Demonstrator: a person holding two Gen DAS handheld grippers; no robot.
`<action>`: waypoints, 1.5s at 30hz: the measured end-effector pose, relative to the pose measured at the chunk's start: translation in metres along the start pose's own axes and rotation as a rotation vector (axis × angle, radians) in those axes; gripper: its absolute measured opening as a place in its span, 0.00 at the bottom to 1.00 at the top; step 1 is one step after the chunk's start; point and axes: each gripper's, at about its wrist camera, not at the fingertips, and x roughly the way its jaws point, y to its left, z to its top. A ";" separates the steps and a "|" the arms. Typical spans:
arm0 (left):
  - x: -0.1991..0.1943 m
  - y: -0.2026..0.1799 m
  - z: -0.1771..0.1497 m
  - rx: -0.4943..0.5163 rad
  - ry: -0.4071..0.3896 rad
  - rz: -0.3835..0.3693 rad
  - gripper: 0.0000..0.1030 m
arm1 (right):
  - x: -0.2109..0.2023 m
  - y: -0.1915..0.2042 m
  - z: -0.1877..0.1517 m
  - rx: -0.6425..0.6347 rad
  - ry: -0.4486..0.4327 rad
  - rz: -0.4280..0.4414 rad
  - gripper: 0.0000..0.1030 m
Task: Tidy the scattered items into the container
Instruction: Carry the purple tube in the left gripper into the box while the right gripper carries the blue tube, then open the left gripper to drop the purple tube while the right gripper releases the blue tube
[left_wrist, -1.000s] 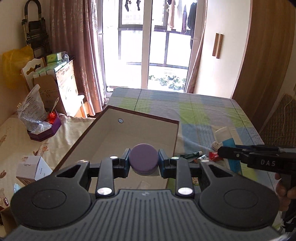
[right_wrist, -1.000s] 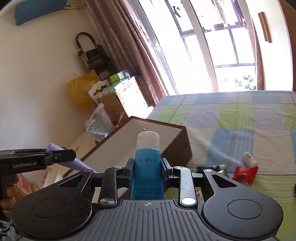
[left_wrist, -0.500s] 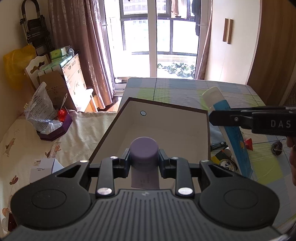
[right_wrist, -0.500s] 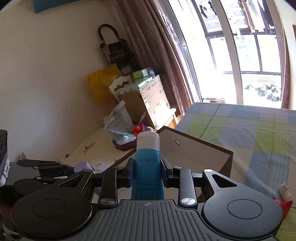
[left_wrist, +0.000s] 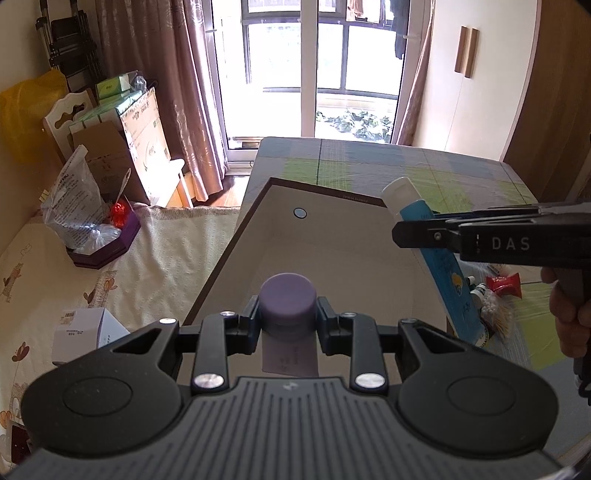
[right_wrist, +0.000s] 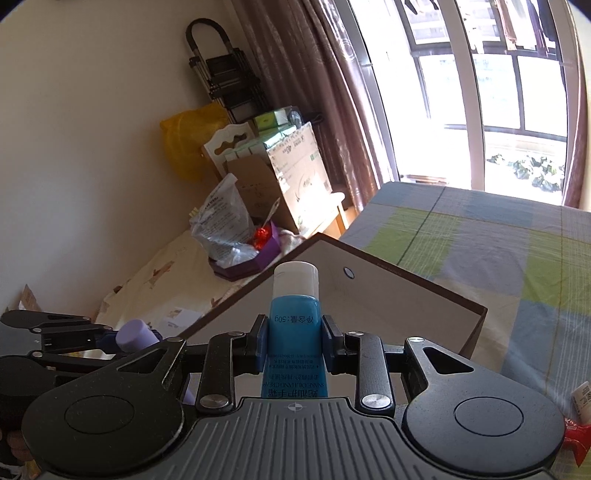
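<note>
A brown-rimmed box is seen lying open on the checked bedspread. Above its interior, a purple-capped tube is clamped in the left gripper. Over the box's right rim, a blue tube is pinched by the right gripper.

Both tools are matte black plastic with a faint speckle. The left claw sits ahead of a grey ribbed plate flanked by two round, dished housings, and its linkage arms carry bright silver screw heads. Its fingers wear dark blue pads. The right claw has the same build: ribbed grey plate with a small crosshair mark, silver screws, blue-padded fingers. Seen side-on, the right tool's slim black body bears white letters "DAS". A bare hand wraps its handle, with no sleeve showing.
</note>
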 end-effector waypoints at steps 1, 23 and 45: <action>0.004 0.000 0.000 0.001 0.010 -0.006 0.25 | 0.003 -0.004 -0.001 0.005 0.008 -0.006 0.31; 0.090 -0.010 -0.017 0.037 0.206 -0.039 0.25 | 0.026 -0.026 0.001 0.103 0.014 -0.050 0.31; 0.117 -0.011 -0.009 0.014 0.212 0.017 0.54 | 0.069 -0.035 -0.015 0.022 0.180 -0.134 0.31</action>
